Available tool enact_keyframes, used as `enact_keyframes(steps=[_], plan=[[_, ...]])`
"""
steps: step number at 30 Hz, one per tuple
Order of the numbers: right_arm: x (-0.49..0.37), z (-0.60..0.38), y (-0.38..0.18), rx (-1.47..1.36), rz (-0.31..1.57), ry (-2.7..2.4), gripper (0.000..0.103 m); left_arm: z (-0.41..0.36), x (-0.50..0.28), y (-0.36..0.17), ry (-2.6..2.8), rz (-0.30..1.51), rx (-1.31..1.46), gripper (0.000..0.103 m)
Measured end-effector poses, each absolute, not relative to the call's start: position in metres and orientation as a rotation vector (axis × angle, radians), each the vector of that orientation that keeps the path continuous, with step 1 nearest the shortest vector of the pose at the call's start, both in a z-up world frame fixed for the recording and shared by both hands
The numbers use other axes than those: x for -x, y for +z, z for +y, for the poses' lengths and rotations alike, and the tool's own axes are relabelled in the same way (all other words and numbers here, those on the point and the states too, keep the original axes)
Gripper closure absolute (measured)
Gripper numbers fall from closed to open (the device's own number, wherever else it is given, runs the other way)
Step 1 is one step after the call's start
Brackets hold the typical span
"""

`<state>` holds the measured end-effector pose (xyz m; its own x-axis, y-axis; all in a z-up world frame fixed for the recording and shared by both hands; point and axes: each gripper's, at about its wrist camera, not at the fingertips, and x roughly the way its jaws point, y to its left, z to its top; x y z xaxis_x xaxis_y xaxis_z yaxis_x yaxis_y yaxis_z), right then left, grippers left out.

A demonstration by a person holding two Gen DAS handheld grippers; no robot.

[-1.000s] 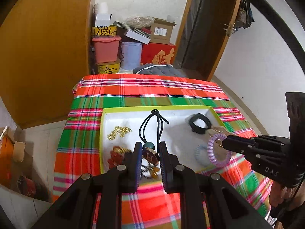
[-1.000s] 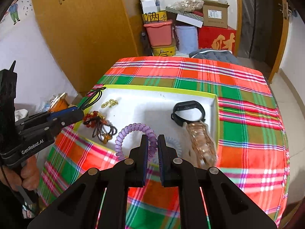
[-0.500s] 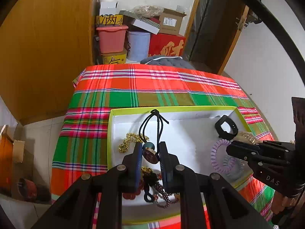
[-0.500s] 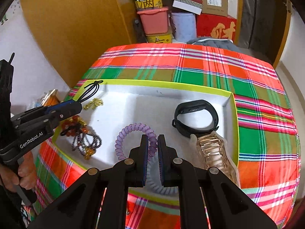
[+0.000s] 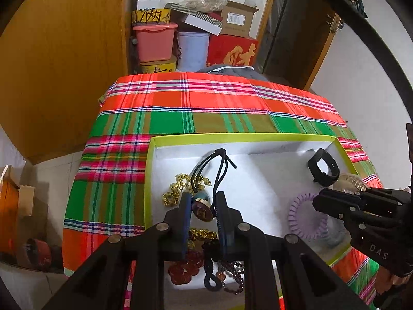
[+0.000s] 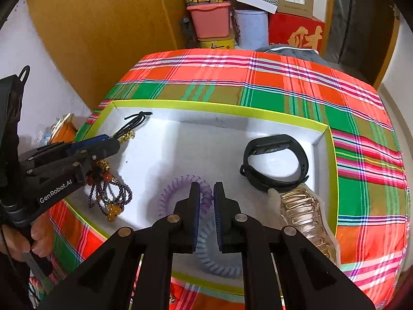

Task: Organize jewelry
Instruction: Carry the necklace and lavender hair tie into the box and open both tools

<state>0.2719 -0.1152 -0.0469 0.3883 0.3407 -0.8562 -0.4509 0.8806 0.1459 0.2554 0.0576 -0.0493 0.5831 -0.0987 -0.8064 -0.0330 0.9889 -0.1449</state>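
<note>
A white tray with a lime-green rim (image 5: 232,137) (image 6: 206,105) lies on the plaid tablecloth. My left gripper (image 5: 203,197) (image 6: 117,143) is shut on a black-cord necklace, pinching its round gold-rimmed pendant (image 5: 202,210) low over the tray's left side. The cord (image 5: 219,165) trails onto the tray floor. My right gripper (image 6: 207,188) (image 5: 316,200) is shut on a purple spiral hair tie (image 6: 175,188) (image 5: 302,217) over the tray's near middle. A pale blue spiral tie (image 6: 216,266) lies beneath it.
In the tray lie a gold chain (image 5: 175,191), dark and amber beaded bracelets (image 6: 108,196), a black fitness band (image 6: 276,160) and a gold link watch band (image 6: 304,214). Boxes and tubs (image 5: 196,38) are stacked behind the table. A wooden cabinet (image 5: 64,51) stands at left.
Both grippers have come forward and down over the tray, each still holding its piece. The purple tie and the pendant now hang lower, just above the tray floor.
</note>
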Motion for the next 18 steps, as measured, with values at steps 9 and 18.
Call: enact_keyframes(steps=[9, 18], plan=[[-0.258, -0.118, -0.031, 0.115, 1.02, 0.527, 0.084, 0.058, -0.245, -0.038, -0.051, 0.942, 0.178, 0.067], [-0.228, -0.142, -0.004, 0.082, 0.964, 0.554, 0.072, 0.055, -0.21, -0.011, -0.051, 0.891, 0.185, 0.064]])
